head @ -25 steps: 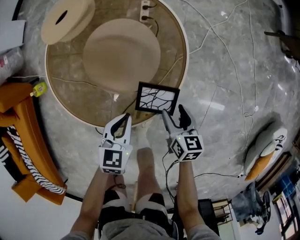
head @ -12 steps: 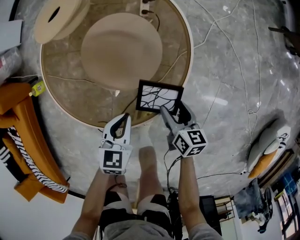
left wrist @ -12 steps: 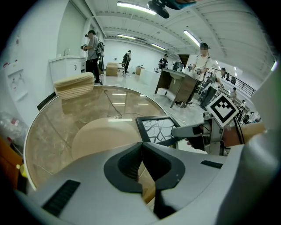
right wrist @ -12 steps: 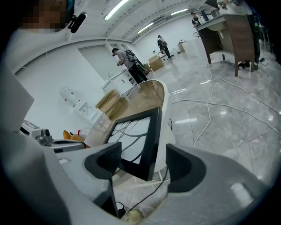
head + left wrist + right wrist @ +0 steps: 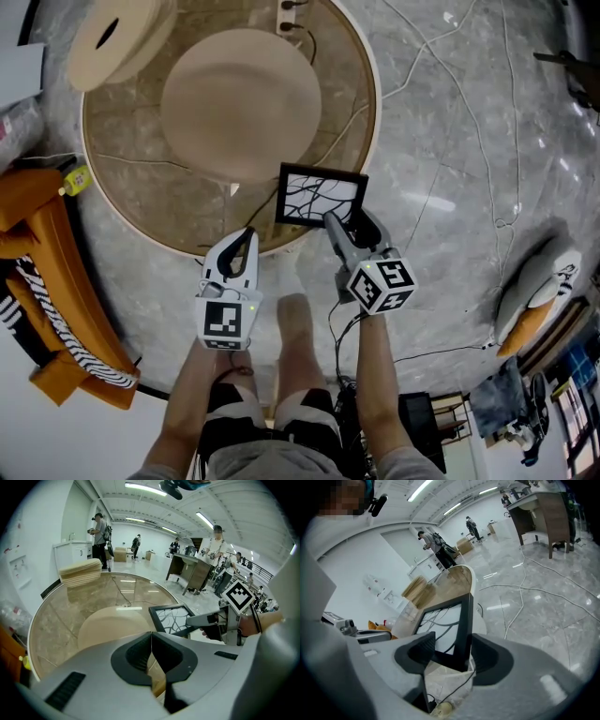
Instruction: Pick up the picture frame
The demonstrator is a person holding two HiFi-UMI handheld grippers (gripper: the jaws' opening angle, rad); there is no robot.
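Observation:
The picture frame (image 5: pixel 321 194), black with a white branch print, lies at the near edge of the round glass table (image 5: pixel 370 122). My right gripper (image 5: pixel 345 220) has the frame's near right corner between its jaws. They have just been closing, and both pads now touch the frame (image 5: pixel 445 625), one on its face and one on its side. My left gripper (image 5: pixel 242 242) hangs over the table's near rim, left of the frame, shut with nothing in it (image 5: pixel 151 653). The left gripper view shows the frame (image 5: pixel 171 618) with the right gripper (image 5: pixel 211 620) on it.
Under the glass sits a wide beige round base (image 5: pixel 242 103). A round wooden disc with a hole (image 5: pixel 122 33) is at the far left. An orange chair (image 5: pixel 47 272) stands left. Cables (image 5: pixel 450 103) run over the marble floor. People stand far off.
My right gripper has pushed forward onto the frame's near corner, rolled a little, and narrowed its jaws around it. The left gripper has stayed put.

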